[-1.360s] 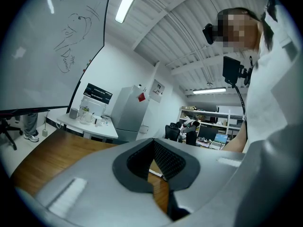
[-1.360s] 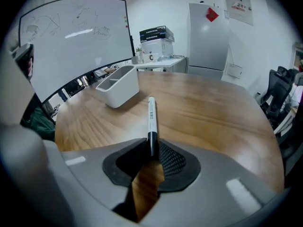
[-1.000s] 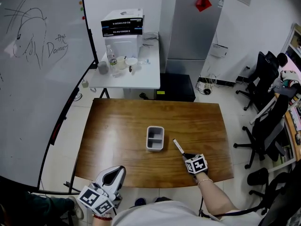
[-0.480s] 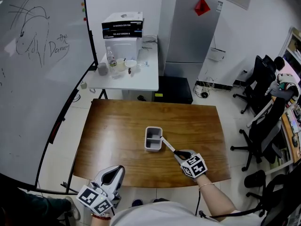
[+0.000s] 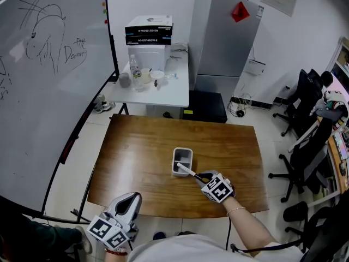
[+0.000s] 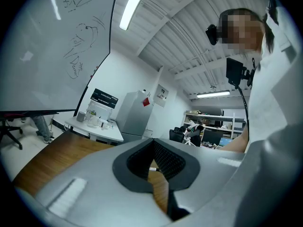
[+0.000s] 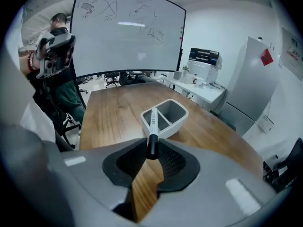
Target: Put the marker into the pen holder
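The marker (image 5: 187,171) is pinched at its dark end by the right claw (image 5: 203,178) and tilted, its white end brought over the rim of the pen holder (image 5: 182,151) from 5 o'clock, at mid-bench (image 5: 136,146). The left claw (image 5: 130,202) is seen pressed together, empty, off the bench's 7 o'clock corner

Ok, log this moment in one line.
right gripper: shut on marker | marker tip at pen holder | left gripper: shut, empty
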The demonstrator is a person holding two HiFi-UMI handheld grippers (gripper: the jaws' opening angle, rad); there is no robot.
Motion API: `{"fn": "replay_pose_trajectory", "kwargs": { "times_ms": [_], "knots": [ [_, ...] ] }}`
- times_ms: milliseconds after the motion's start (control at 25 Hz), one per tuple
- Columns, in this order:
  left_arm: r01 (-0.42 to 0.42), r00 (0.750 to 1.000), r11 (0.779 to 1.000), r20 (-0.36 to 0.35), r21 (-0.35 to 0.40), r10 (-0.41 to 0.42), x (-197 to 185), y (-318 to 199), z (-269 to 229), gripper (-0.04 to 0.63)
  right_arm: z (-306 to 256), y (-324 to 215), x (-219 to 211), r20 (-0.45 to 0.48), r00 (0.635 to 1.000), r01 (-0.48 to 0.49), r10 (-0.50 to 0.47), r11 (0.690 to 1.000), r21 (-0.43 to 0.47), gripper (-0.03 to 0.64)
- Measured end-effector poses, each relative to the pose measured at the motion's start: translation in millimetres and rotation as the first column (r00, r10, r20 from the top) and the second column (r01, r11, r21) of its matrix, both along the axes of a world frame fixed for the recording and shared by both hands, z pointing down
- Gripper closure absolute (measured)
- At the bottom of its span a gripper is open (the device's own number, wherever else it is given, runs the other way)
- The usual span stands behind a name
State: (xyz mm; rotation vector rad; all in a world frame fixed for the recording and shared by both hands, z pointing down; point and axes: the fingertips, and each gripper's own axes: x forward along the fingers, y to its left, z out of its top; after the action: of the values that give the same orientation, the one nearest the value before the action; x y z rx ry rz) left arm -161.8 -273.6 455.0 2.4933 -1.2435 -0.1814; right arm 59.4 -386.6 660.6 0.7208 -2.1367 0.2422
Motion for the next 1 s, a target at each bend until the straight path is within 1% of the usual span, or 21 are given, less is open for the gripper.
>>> {"fn": "replay_pose_trajectory", "kwargs": {
  "times_ms": [160, 360, 440, 480, 560, 840, 1000],
  "knots": [
    [0.026, 1.000, 1.000, -0.006, -0.001, -0.026, -12, -1, 0, 0.607, 2, -8, -6, 0.008, 1.000, -0.009, 0.009, 1.000, -0.001, 0.549],
    [0.027, 1.000, 1.000, -0.006, -0.001, -0.027, -11, -2, 1, 0.607, -4, -17, -9, 0.041, 0.998, -0.042, 0.040, 0.998, 0.042, 0.549],
    [0.022, 1.000, 1.000, -0.007, -0.002, -0.022, -10, -2, 1, 0.607, -9, -20, -10, 0.061, 0.996, -0.064, 0.060, 0.995, 0.071, 0.546],
    [0.019, 1.000, 1.000, -0.007, -0.004, -0.019, -10, -2, 0, 0.607, -13, -22, -11, 0.074, 0.995, -0.074, 0.067, 0.993, 0.090, 0.528],
    [0.014, 1.000, 1.000, -0.006, -0.005, -0.014, -8, -2, 1, 0.607, -20, -25, -12, 0.091, 0.993, -0.088, 0.078, 0.989, 0.122, 0.520],
    [-0.006, 1.000, 1.000, -0.013, -0.005, 0.006, -6, 1, -1, 0.607, -37, -19, -7, 0.127, 0.986, -0.131, 0.112, 0.979, 0.158, 0.528],
    [-0.049, 0.999, 0.999, -0.020, -0.015, 0.049, -4, 10, 3, 0.607, -47, -4, 0, 0.160, 0.972, -0.204, 0.172, 0.957, 0.207, 0.531]
  ]
}}
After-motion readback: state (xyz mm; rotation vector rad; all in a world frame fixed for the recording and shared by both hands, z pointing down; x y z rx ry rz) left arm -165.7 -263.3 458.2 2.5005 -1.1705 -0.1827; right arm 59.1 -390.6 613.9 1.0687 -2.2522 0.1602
